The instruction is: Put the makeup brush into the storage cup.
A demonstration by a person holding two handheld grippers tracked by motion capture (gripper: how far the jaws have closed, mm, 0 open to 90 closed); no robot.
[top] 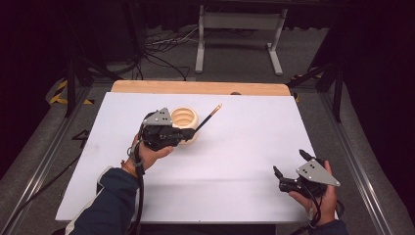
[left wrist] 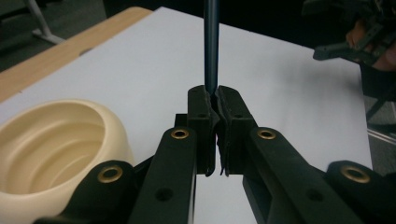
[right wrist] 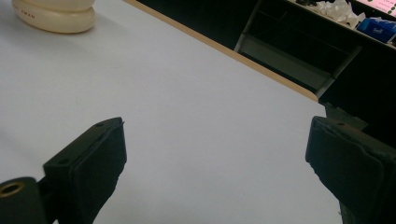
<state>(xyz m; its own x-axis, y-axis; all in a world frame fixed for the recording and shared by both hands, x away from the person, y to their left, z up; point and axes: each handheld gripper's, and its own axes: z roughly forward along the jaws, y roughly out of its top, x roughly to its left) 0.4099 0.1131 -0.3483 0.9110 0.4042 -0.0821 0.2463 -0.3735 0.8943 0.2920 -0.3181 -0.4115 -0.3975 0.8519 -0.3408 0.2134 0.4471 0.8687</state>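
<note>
So the left gripper (top: 188,133) has its jaws pinched tight on a dark blue pencil (top: 208,118), grabbing it near one end, and the rest of it sticks out past the jaws and up over the white table (top: 235,161) toward the far right. It's held right next to the cream ribbed cup (top: 184,119) (some kind of holder or little pot, I can't tell what it's made of), which sits toward the back left of the tabletop. In the left gripper view the pencil runs straight away from the closed pads (left wrist: 201,105) with the cup just off to the side. My guess is we're mid-carry, with the pencil headed for that cup. The right gripper (top: 289,163) is parked near the front right corner, well apart from everything, jaws spread wide and holding nothing. The next move looks like swinging the pencil over the cup's mouth, tipping it more upright, and only then letting go, otherwise it could catch the rim.
</note>
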